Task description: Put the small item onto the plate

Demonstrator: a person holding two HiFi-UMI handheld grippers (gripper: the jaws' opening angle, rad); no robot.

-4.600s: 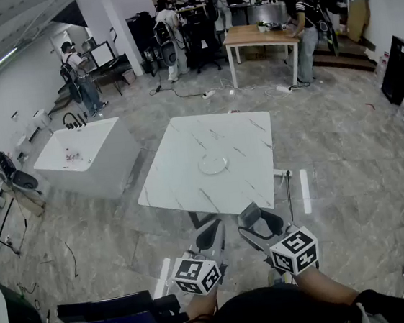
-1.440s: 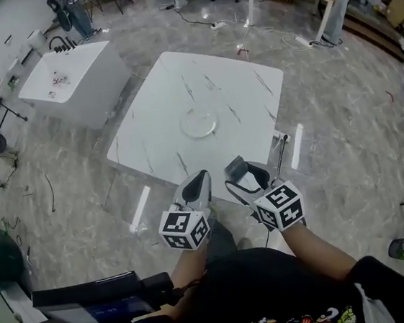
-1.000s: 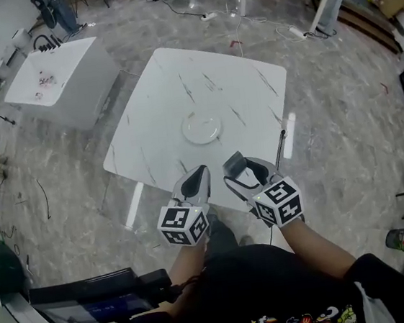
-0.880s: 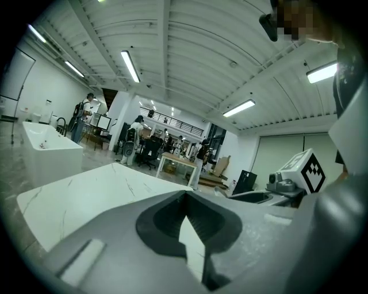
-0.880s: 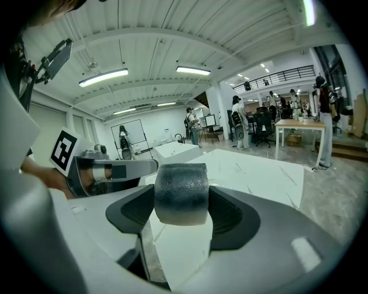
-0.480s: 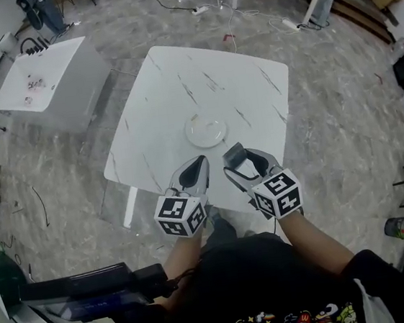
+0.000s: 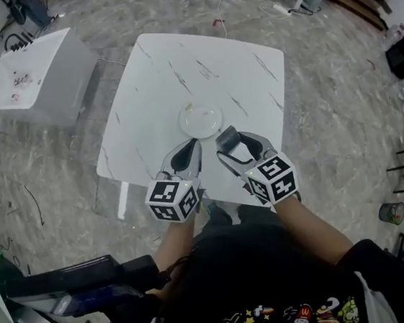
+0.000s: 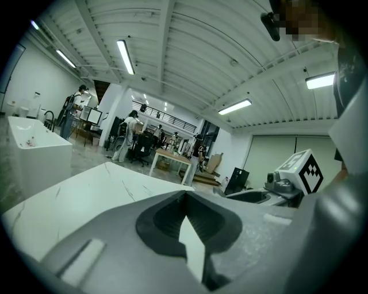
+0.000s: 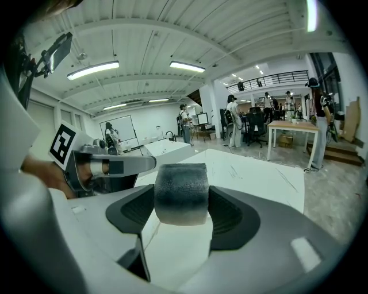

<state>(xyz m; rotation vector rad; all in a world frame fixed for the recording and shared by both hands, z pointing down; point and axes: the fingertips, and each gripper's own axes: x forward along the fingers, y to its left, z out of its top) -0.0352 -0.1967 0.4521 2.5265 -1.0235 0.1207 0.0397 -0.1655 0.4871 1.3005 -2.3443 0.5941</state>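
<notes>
Right claw (image 9: 181, 202) was clamped on the small dark grey roll (image 9: 181, 182), held above the tabletop (image 7: 156, 75) just short of the plate (image 7: 201, 119) | left claw (image 8: 185, 196) was pressed together, empty, also just short of the plate | plate sat mid-tabletop

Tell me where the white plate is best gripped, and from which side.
Grip the plate at its near rim, coming low from the person's side with the left tool: it lies flat and shallow, so probably only the rim offers an edge.
</notes>
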